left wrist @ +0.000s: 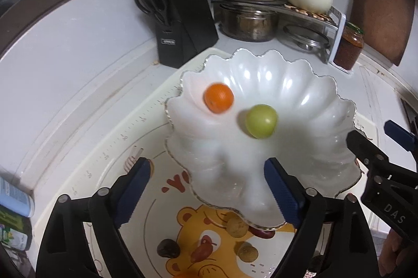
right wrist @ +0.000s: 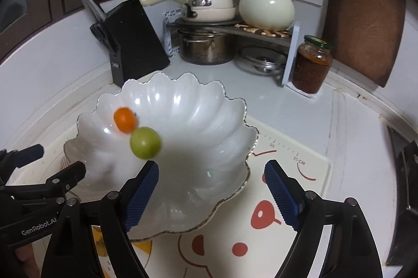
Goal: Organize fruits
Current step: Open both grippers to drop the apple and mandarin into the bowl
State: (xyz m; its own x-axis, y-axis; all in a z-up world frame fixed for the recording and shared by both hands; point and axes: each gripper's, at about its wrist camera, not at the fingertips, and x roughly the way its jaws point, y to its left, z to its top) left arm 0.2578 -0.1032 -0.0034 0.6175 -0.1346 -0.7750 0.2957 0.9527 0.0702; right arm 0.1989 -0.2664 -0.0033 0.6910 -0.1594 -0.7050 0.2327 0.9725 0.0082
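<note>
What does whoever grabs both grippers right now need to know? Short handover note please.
Left gripper: open, nothing between its blue pads, poised over the near rim of the white scalloped glass bowl.
Right gripper: open, empty, over the same bowl's near-right rim.
In the bowl: small orange citrus fruit and green round fruit; both look motion-blurred, possibly not settled.
Still on the cartoon bear mat: two walnuts, a dark round chestnut-like piece, red dates, all near the bowl's front edge.
Done: two fruits in. Left: probably the mat pieces, one at a time.
</note>
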